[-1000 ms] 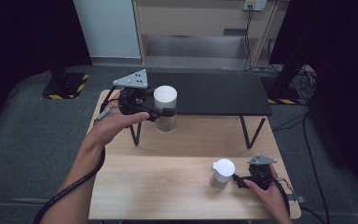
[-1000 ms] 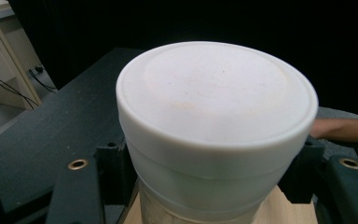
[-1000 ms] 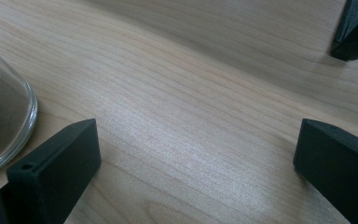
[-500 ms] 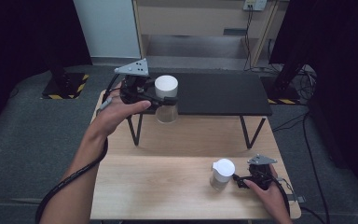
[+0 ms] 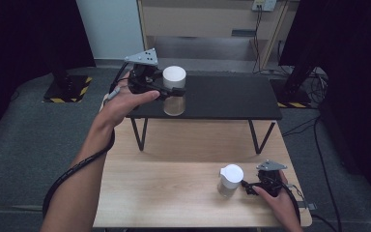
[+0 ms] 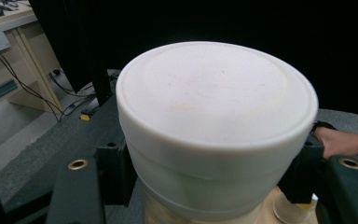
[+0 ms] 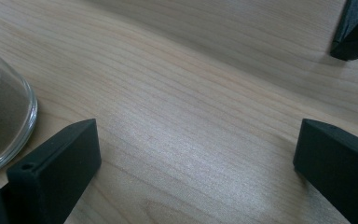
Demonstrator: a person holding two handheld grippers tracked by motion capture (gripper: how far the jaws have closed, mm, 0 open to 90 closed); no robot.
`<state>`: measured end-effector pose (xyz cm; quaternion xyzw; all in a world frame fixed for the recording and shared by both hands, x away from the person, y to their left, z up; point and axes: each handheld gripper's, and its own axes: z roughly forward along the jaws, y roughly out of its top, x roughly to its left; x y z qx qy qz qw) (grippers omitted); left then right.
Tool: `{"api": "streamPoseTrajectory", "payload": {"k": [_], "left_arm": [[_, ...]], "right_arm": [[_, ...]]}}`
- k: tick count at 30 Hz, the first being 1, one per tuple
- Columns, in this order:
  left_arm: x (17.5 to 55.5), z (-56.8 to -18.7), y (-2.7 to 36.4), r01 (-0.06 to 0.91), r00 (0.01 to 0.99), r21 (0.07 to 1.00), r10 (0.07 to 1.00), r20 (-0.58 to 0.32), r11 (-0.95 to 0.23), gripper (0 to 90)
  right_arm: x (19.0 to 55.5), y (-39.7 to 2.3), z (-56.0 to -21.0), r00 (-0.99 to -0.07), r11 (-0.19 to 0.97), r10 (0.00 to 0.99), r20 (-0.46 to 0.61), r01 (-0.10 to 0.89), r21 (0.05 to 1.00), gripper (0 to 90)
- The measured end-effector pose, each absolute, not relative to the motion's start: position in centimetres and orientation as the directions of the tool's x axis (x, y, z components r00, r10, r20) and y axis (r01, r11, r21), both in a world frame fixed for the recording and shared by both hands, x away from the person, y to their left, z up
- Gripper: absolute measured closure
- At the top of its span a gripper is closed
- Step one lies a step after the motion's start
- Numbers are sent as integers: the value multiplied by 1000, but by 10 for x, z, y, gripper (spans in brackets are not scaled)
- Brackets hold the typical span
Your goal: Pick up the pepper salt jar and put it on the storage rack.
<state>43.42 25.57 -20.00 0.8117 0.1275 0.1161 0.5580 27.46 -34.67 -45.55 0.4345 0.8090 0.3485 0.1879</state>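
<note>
jar lid (image 6: 216,95): white, round, close up | left claw (image 6: 209,186): clamped on jar below lid

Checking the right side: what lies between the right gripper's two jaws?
Only bare wooden table, seen in the right gripper view. The right gripper is open, and a glass jar stands just outside one jaw.

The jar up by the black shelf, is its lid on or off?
On. The white lid sits flat on the jar, covering its whole mouth, while the left tongs grip it just under the lid.
</note>
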Motion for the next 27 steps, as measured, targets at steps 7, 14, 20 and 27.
{"api": "streamPoseTrajectory", "payload": {"k": [7, 14, 20, 27], "left_arm": [[447, -205, 257, 90, 935, 938, 353, 36, -334, 334], [454, -212, 262, 111, 928, 935, 371, 24, -338, 334], [458, -218, 265, 116, 929, 937, 371, 15, -330, 334], [464, -223, 266, 125, 927, 936, 376, 9, -330, 334]], "right_arm": [[275, -347, -455, -552, 380, 834, -1, 572, 727, 12], [275, -347, -455, -552, 380, 834, -1, 572, 727, 12], [275, -347, -455, -552, 379, 834, -1, 572, 727, 12], [275, -347, -456, -552, 380, 834, -2, 571, 727, 12]]}}
